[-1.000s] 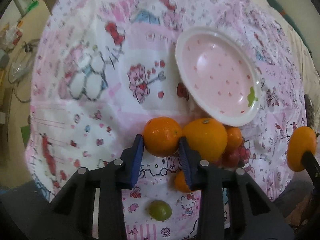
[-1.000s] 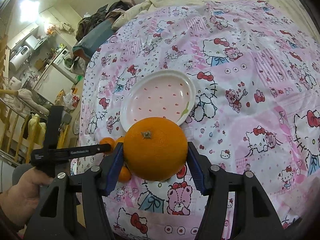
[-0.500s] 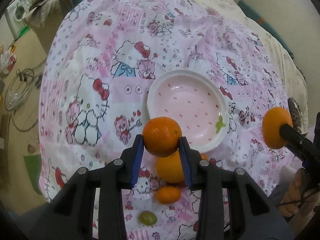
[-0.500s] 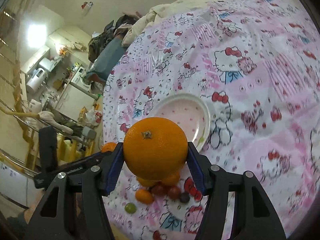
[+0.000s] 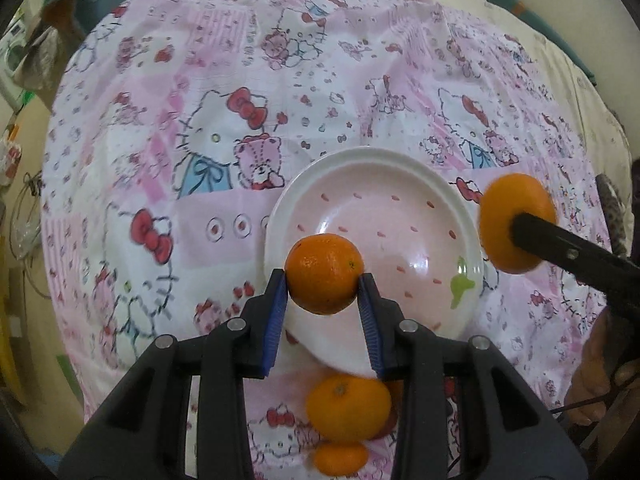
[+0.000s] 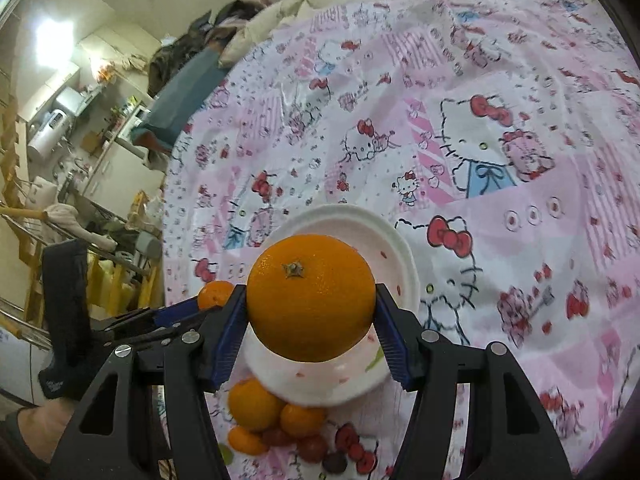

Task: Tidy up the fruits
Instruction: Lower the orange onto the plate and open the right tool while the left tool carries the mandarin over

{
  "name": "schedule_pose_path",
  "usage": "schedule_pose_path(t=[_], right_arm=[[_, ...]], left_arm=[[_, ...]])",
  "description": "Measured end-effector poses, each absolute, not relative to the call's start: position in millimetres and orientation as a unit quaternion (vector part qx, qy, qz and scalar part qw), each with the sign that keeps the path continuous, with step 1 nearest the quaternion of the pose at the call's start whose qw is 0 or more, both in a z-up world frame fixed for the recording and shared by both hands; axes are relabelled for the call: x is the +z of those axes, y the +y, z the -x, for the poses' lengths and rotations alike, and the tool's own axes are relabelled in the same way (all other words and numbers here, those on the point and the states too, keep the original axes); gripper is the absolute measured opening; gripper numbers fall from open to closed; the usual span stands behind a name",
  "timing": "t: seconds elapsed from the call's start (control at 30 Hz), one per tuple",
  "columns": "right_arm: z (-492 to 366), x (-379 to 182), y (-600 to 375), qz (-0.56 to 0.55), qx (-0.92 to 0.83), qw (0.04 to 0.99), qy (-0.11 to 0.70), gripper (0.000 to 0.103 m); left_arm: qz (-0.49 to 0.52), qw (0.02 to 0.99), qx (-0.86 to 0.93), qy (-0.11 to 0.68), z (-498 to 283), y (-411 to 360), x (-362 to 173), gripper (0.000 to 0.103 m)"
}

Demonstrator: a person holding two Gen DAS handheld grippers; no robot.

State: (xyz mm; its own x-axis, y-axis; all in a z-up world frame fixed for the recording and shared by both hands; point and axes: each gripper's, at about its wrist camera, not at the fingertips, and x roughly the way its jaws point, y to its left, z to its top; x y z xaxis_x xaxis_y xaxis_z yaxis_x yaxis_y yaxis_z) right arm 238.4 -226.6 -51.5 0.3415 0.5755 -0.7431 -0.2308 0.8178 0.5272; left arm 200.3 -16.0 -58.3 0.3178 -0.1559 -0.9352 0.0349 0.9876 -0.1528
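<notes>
In the left wrist view, your left gripper [image 5: 323,280] clamps a small orange [image 5: 324,274] above the near rim of the pink dotted plate [image 5: 448,196]; more oranges [image 5: 348,407] lie on the cartoon-print cloth [image 5: 208,128] below.

In the right wrist view, your right gripper [image 6: 311,318] grips a large orange [image 6: 311,298] over that plate, with grapes [image 6: 312,448] near its front edge.

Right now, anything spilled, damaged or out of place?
Nothing stands out. Plate sits upright and empty on the cloth; each gripper holds an intact orange; loose fruit is still clustered beside the plate.
</notes>
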Motion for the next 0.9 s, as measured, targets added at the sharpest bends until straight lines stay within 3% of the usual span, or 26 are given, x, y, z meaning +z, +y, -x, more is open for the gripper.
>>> schedule_pose_path(t=[0.47, 0.77, 0.9], right_arm=[[-286.9, -116.8, -196.9, -0.123, 0.216, 0.771, 0.587, 0.063], [-286.1, -119.0, -192.7, -0.111, 0.216, 0.773, 0.585, 0.067], [-286.9, -113.4, -201.9, -0.153, 0.226, 0.775, 0.57, 0.084]], left_arm=[[0.035, 0.796, -0.065, 0.6, -219.2, -26.2, -80.3, 0.032], [0.026, 0.799, -0.06, 0.598, -226.0, -24.1, -88.9, 0.032], [0.019, 0.803, -0.063, 0.593, -226.3, -26.2, -89.1, 0.032]])
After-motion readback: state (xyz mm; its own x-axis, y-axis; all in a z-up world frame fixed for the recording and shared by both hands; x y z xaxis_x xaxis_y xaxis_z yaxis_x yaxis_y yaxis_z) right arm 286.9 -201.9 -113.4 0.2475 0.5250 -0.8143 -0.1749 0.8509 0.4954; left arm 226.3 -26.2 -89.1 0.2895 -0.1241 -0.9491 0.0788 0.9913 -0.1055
